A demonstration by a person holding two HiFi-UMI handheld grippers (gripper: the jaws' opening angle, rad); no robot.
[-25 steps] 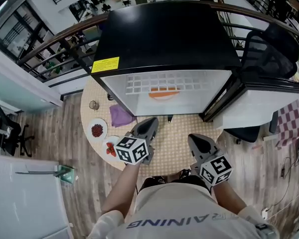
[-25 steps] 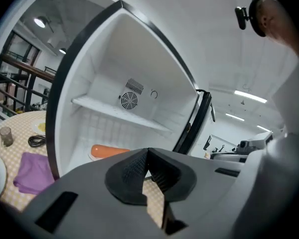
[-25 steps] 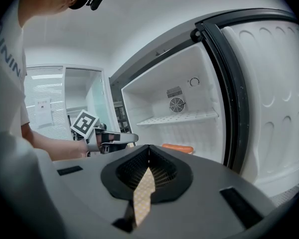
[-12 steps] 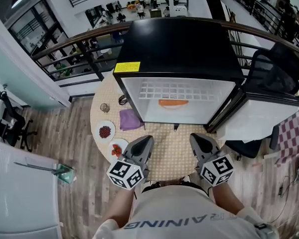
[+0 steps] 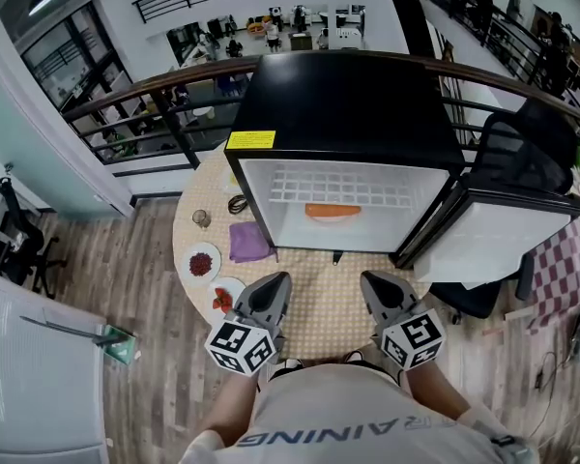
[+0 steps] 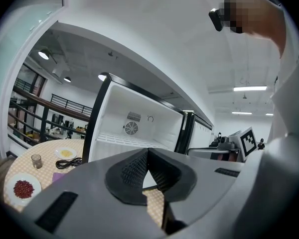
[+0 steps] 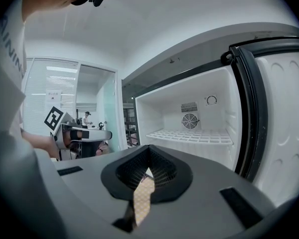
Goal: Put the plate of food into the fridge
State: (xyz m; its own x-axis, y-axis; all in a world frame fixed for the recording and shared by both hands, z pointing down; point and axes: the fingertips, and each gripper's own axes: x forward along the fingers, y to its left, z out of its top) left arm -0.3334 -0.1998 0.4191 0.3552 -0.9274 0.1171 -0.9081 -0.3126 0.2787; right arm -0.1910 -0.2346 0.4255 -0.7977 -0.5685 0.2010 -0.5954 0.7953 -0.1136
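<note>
Low at frame centre, left gripper (image 5: 274,283) and right gripper (image 5: 372,283) side by side, each with jaws together on nothing, over the round table (image 5: 333,303); just up-frame, open fridge (image 5: 348,104) with orange plate of food (image 5: 333,211) inside under its wire shelf (image 5: 338,187).

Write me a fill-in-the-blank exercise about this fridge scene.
The door of the fridge stands ____.
The left tongs are ____, with nothing between them.
The cloth lying on the table beside the fridge is ____ in colour.
Missing words: open; shut; purple.
</note>
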